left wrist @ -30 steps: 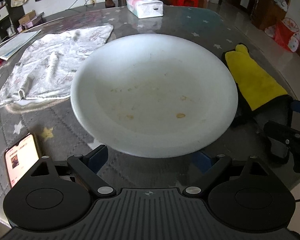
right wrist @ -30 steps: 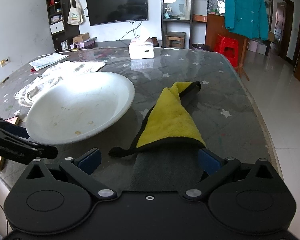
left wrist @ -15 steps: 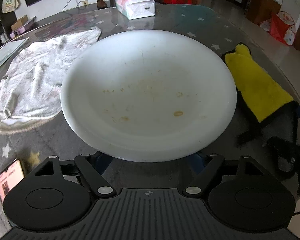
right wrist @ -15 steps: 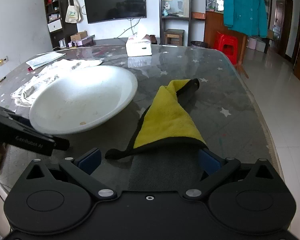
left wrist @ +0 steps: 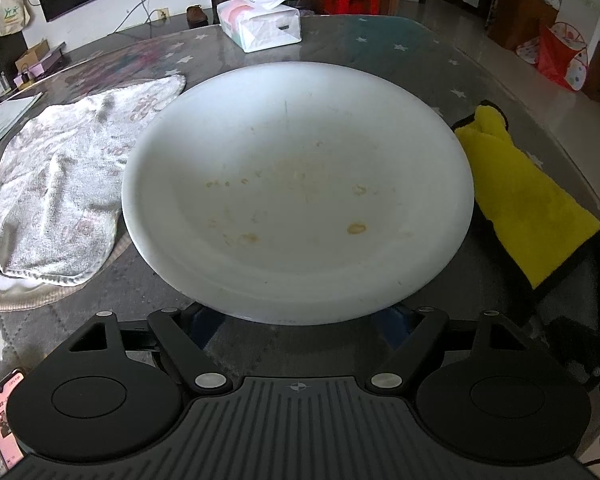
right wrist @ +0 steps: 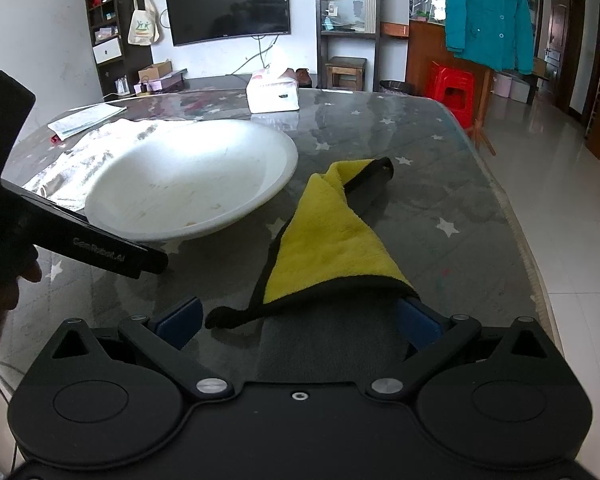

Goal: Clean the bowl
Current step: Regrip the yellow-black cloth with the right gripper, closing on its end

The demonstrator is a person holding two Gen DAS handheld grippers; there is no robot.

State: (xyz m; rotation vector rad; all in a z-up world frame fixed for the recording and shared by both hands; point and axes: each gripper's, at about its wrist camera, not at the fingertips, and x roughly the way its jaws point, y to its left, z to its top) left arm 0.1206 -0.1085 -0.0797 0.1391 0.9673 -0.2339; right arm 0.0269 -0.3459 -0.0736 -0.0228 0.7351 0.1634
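- Left wrist view: the left gripper [left wrist: 300, 314] has its jaws spread wide and holds nothing; the near rim of the white bowl [left wrist: 300, 184] overhangs the gap and hides both fingertips, so I cannot tell whether the pads touch it.
- Ahead of those jaws and centred between them, the bowl is round, with no long axis to line up on; dried yellowish specks are scattered across its floor.
- Right wrist view: the right gripper [right wrist: 298, 320] also stands wide open, gripping nothing, while the grey underside of the yellow cloth [right wrist: 332, 240] lies on the table [right wrist: 460, 200] in the gap between its jaws.
- From the right jaws the cloth's long axis runs straight ahead, leaning slightly to their right at its far tip.
- My judgement: the coming move turns on the right hand closing on the cloth, since it is the nearer hand, and the left hand is the nearer one to the bowl, suited to steadying it.
- From the right jaws the bowl [right wrist: 188, 180] lies ahead and to their left, just beside the cloth.
- Counted: one bowl, one yellow cloth, one pale towel [left wrist: 56, 188] to the left of the left jaws, one tissue pack [left wrist: 264, 24] far ahead, one phone [left wrist: 0, 420] by the left gripper's body, two grippers.
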